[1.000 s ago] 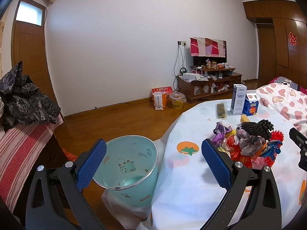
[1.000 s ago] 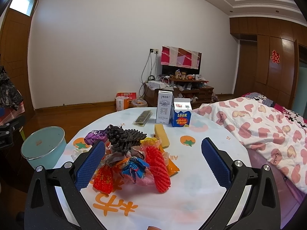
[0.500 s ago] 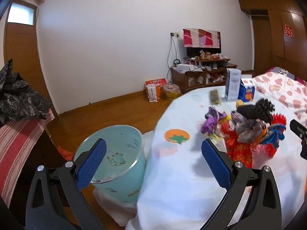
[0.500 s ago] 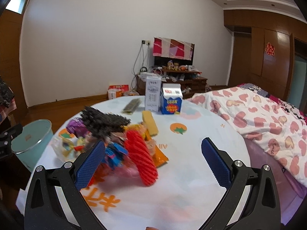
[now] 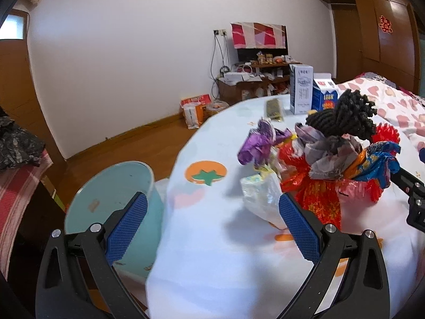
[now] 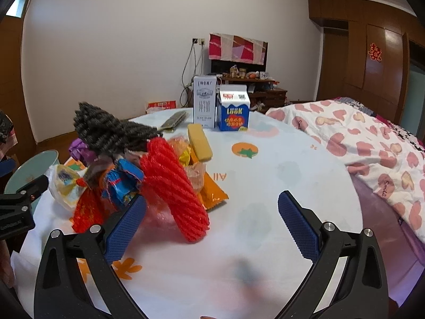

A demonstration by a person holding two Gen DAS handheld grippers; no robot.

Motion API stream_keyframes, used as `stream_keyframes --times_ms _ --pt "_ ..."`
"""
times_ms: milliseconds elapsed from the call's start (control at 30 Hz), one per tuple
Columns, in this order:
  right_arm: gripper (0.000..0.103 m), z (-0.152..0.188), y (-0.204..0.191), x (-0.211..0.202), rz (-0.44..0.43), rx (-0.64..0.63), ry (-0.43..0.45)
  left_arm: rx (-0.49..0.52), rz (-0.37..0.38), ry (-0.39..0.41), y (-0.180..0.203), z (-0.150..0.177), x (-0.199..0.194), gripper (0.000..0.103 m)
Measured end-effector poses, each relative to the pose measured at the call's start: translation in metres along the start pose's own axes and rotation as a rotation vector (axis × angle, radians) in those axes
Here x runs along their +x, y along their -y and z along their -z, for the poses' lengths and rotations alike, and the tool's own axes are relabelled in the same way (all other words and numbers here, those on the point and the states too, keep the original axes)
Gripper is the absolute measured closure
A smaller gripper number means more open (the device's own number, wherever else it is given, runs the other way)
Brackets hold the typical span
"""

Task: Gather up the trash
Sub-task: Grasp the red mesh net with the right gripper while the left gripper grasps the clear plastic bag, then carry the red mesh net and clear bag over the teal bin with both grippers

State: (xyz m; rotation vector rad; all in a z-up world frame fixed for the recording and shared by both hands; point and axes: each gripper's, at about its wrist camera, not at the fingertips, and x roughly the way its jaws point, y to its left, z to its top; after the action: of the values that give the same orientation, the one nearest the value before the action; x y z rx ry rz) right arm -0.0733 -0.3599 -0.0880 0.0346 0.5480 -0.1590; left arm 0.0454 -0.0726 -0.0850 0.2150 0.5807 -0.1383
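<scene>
Trash pile (image 6: pixel 138 170) heaped on white round table (image 6: pixel 279 186), wrappers and foam netting tangled; right gripper (image 6: pixel 211 223) spread wide, empty, red foam net (image 6: pixel 172 186) at its 11 o'clock; left gripper (image 5: pixel 211 224) also wide, empty, pile at 1 o'clock; teal bin (image 5: pixel 111 194) at 9 o'clock beside table edge, contents probably nil, view blurred.
</scene>
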Motion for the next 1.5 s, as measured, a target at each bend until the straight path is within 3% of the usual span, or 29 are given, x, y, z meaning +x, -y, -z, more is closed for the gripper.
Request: stream_keyframes --times_ms 133,267,333,433,500,533,633,667,1067,1333,1500 --pt "0.007 0.007 0.001 0.012 -0.017 0.009 -0.036 0.003 0.02 -0.034 0.006 0.004 0.013 0.007" --pt "0.021 0.011 -0.003 0.022 -0.034 -0.007 -0.079 0.004 0.038 -0.06 0.009 0.006 0.023 0.008" --pt "0.027 0.011 -0.003 0.026 -0.043 -0.009 -0.093 0.004 0.06 -0.077 0.01 0.007 0.028 0.016" --pt "0.048 0.012 -0.003 0.032 -0.067 -0.008 -0.118 0.003 0.12 -0.101 0.012 0.007 0.032 0.042" --pt "0.067 0.013 -0.003 0.035 -0.091 -0.008 -0.135 0.008 0.165 -0.109 0.016 0.007 0.033 0.073" --pt "0.078 0.014 -0.003 0.036 -0.101 -0.008 -0.145 0.013 0.194 -0.111 0.019 0.008 0.032 0.078" --pt "0.088 0.014 -0.004 0.036 -0.124 -0.011 -0.151 0.039 0.204 -0.087 0.025 0.006 0.028 0.08" --pt "0.089 0.014 -0.005 0.036 -0.132 -0.01 -0.15 0.047 0.208 -0.076 0.027 0.006 0.025 0.085" --pt "0.09 -0.011 0.008 0.011 -0.108 0.038 -0.112 0.059 0.222 0.047 0.016 -0.011 -0.037 0.09" --pt "0.09 -0.03 0.02 -0.008 -0.097 0.079 -0.08 0.037 0.248 0.107 0.009 -0.023 -0.067 0.091" --pt "0.09 -0.037 0.022 -0.013 -0.086 0.078 -0.064 0.012 0.225 0.123 -0.001 -0.027 -0.076 0.091"
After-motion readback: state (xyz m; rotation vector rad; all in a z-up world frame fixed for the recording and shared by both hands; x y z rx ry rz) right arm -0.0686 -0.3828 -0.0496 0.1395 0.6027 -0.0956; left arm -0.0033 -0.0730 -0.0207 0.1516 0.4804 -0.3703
